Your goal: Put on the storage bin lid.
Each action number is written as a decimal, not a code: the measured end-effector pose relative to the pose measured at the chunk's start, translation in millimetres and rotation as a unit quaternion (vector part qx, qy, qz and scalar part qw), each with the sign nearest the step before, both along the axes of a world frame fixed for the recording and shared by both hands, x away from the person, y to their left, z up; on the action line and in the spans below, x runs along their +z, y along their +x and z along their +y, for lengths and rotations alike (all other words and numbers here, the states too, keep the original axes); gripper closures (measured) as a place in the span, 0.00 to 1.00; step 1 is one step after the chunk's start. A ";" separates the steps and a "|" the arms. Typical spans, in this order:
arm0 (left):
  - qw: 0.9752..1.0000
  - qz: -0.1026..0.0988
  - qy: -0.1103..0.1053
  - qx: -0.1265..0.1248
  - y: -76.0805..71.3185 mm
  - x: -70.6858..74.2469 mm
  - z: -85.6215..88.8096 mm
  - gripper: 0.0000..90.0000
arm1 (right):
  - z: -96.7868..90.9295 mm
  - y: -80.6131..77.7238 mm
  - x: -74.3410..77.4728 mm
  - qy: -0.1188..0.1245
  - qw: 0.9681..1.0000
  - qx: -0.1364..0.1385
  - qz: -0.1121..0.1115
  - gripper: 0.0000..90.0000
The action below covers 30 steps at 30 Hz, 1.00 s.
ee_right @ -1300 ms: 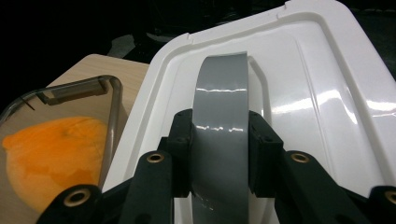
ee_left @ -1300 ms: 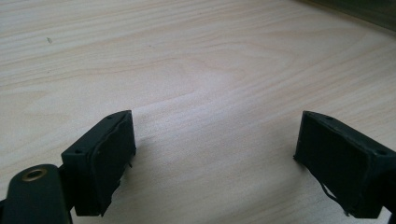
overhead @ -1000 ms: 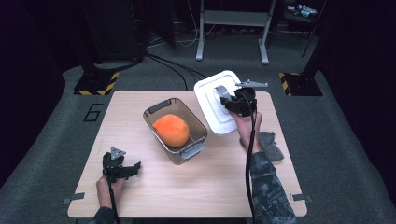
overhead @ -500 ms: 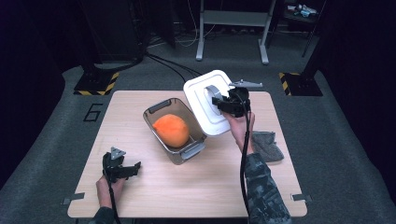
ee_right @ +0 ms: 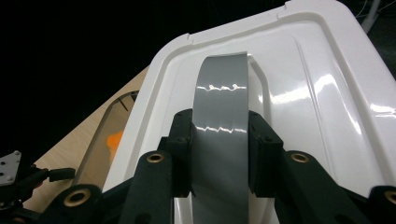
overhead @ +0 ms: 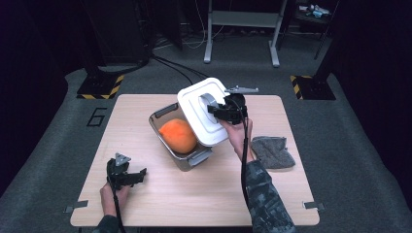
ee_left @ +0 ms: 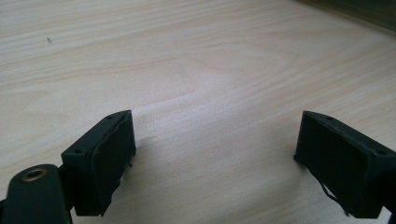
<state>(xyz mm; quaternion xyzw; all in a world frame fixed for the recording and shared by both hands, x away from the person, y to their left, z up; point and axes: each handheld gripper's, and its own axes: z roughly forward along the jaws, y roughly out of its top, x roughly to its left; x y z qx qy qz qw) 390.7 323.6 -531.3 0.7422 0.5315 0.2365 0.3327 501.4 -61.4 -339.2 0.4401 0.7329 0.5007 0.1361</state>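
Right gripper (overhead: 219,108): held up over the far middle of the table, jaws clamped on the grey handle (ee_right: 220,116) of the white lid (overhead: 202,111); in the right gripper view both black pads press flat against the sides of that grey strap.
White lid: lifted and tilted, its near-left part hanging over the right end of the container (overhead: 165,116), its far edge higher than the near one; I cannot tell from where I stand whether it touches the container's rim.
Container: clear, with grey clips at its ends, sitting at an angle in the middle of the table, open at its left part.
Orange (overhead: 178,135): lies inside the container, partly under the lid's edge; a sliver of it also shows through the clear wall in the right gripper view (ee_right: 113,140).
Left gripper (overhead: 137,175): low at the near left of the table, well apart from the container; jaws wide apart with bare wood between them, as the left gripper view (ee_left: 212,154) shows.
Grey cloth (overhead: 273,151): crumpled on the table at the right, just beside the right forearm.
Table (overhead: 204,194): pale wood, on a grey carpeted floor.
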 end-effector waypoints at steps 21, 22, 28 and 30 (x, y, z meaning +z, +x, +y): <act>1.000 0.000 0.002 -0.001 0.1 0.3 0.2 0.13 | 49.2 0.1 -23.7 0.006 0.998 0.048 0.047 0.74; 1.000 0.000 0.003 -0.002 0.2 0.3 0.5 0.13 | 50.8 0.8 -25.2 0.004 0.998 0.052 0.045 0.74; 1.000 -0.001 0.001 0.000 0.3 0.1 0.1 0.13 | 61.3 0.4 -31.3 0.002 0.997 0.062 0.053 0.74; 1.000 0.000 0.003 -0.001 0.3 0.2 0.3 0.13 | 64.0 0.3 -33.0 0.001 0.996 0.064 0.056 0.74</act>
